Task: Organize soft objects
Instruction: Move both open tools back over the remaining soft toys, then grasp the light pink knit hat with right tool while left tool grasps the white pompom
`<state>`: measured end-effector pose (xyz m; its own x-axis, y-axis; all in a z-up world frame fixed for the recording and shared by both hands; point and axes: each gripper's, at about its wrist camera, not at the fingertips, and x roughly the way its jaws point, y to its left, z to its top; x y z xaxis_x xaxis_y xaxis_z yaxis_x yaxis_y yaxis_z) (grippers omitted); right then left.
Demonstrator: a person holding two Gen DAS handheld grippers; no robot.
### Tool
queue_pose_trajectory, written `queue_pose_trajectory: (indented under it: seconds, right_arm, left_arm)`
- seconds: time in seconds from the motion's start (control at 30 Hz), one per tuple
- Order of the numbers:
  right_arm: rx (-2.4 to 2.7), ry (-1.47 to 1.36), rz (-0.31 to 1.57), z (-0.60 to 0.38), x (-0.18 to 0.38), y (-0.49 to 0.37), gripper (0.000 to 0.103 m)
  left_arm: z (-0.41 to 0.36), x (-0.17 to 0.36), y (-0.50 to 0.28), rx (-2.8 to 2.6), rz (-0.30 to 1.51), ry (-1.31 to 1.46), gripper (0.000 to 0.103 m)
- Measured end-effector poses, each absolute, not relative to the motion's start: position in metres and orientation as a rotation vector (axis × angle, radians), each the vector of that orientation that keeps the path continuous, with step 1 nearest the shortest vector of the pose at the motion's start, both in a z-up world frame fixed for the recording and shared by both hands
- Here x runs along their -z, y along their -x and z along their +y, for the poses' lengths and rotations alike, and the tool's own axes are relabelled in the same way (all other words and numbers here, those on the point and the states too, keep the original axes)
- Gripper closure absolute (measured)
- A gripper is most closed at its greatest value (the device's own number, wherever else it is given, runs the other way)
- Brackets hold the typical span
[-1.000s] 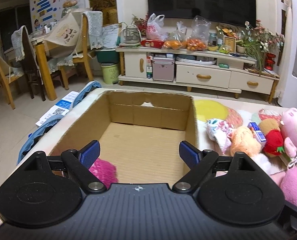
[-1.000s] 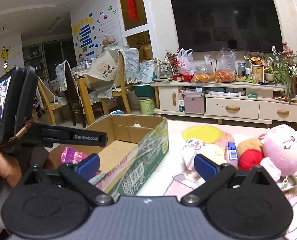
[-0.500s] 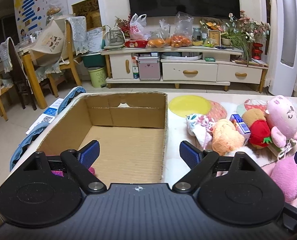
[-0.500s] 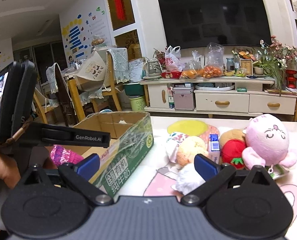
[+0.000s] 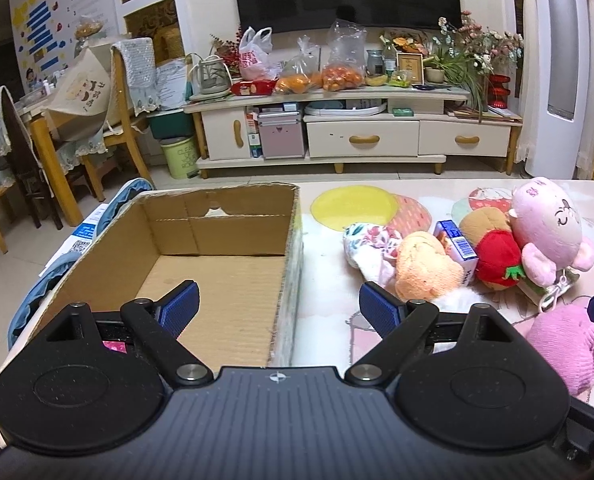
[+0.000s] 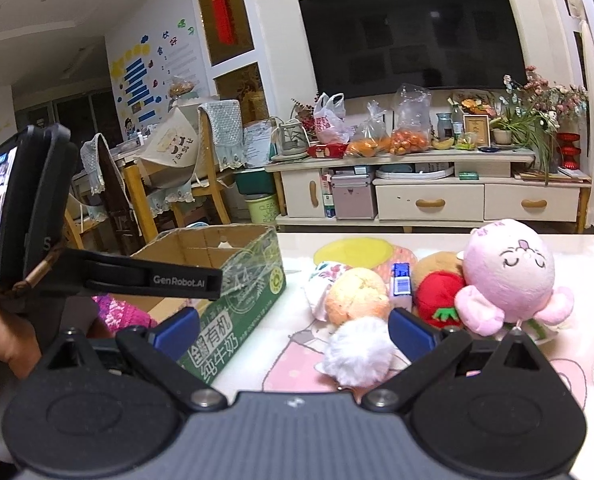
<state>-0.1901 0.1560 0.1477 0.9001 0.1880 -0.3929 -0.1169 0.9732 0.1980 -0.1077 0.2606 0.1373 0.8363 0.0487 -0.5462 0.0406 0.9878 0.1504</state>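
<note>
Both tongs gape wide and empty: left tongs straddle the cardboard box wall at centre frame, right tongs aimed at the white fluffy toy, likely next.

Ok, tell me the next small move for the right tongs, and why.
Probably ease the right tongs forward and down around the white fluffy toy. They are open and empty, and that toy lies nearest, just ahead between the fingers, outside the cardboard box, which already holds a magenta knit item.
</note>
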Motion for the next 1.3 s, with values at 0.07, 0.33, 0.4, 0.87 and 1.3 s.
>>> queue_pose_trajectory:
  seconds: [0.07, 0.33, 0.4, 0.87, 1.3]
  right_arm:
    - [-0.153, -0.177, 0.423, 0.152, -0.147, 0.191, 0.003]
    - [-0.131, -0.199, 0.423, 0.136, -0.144, 0.193, 0.003]
    - [-0.124, -0.201, 0.422, 0.132, -0.143, 0.194, 0.003]
    - [-0.053, -0.222, 0.434, 0.094, -0.129, 0.198, 0.003]
    - [0.030, -0.214, 0.489, 0.057, -0.097, 0.191, 0.003]
  left_arm:
    - [0.263, -0.137, 0.108, 0.003, 0.580, -0.165, 0.000]
    - [0.268, -0.135, 0.109, 0.029, 0.582, -0.187, 0.000]
    - [0.268, -0.134, 0.109, 0.035, 0.583, -0.194, 0.000]
    - [0.272, -0.129, 0.109, 0.087, 0.599, -0.242, 0.000]
    - [0.267, -0.120, 0.102, 0.241, 0.651, -0.215, 0.000]
